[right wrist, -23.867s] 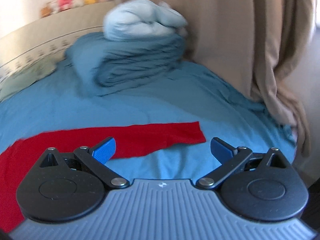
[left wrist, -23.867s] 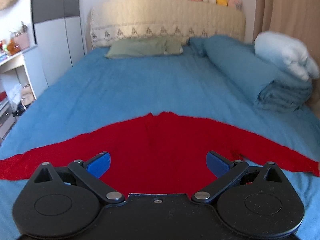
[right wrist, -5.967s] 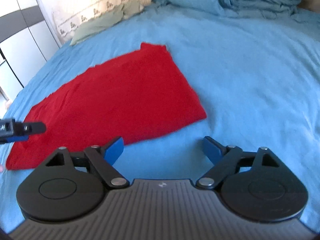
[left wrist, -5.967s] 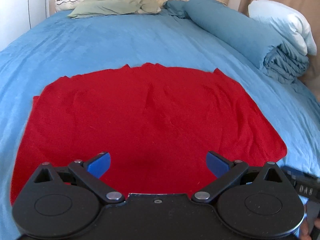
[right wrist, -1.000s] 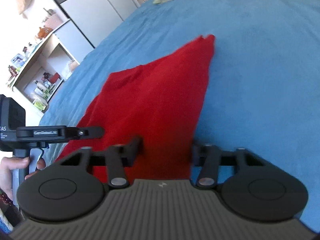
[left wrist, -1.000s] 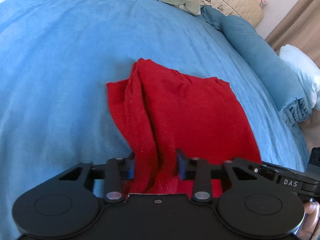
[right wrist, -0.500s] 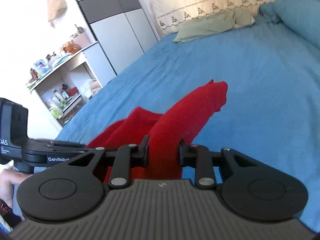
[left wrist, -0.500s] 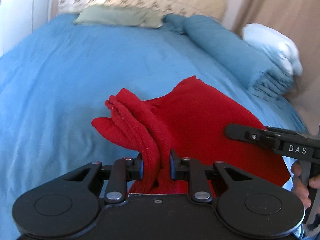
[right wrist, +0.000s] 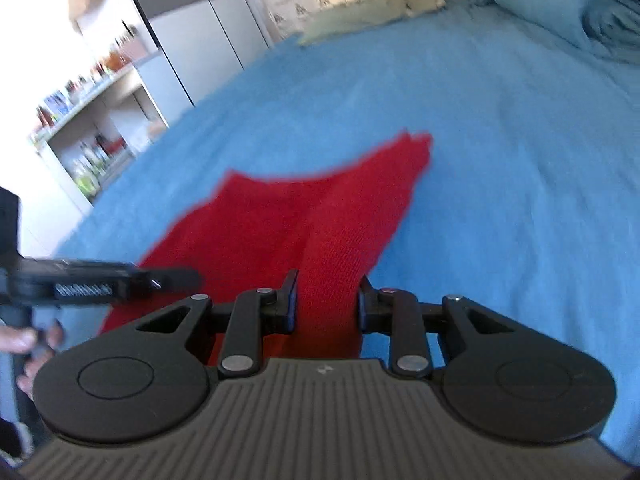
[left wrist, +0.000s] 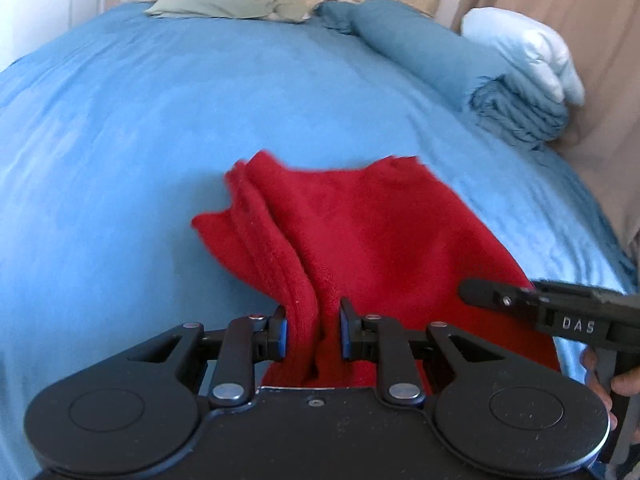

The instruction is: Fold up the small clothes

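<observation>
Your left gripper [left wrist: 312, 334] is clamped on a bunched corner of the red garment [left wrist: 372, 240], the thick folds squeezed between its blue pads [left wrist: 282, 334]. Its jaws have just been closing, with that cloth between them. Your right gripper [right wrist: 327, 306] pinches the other near corner of the same garment [right wrist: 304, 220] (a broad ridge of cloth fills the gap between its jaws), and its jaws have likewise just been closing on the fabric.

The garment hangs from both grips and slopes down and away from you to the blue bed sheet [left wrist: 140, 140]. Its far edge sags between two raised corners, and whether that edge touches the sheet you cannot tell, since the edge is blurred in both views.

Taking the garment as your landmark: beyond it and to its right lies a folded blue blanket [left wrist: 460, 64] with a white pillow [left wrist: 528, 52] on top, beside a tan curtain [left wrist: 580, 8]. Straight beyond the garment, at the headboard, rests a green pillow [left wrist: 224, 2]. To the garment's left, off the bed, stand a cupboard [right wrist: 192, 28] and an open shelf [right wrist: 96, 120] of small items, too blurred to name.

Seen from the left wrist, your right gripper [left wrist: 552, 308] reaches in over the garment's right edge, with your fingers [left wrist: 600, 376] on its handle.
</observation>
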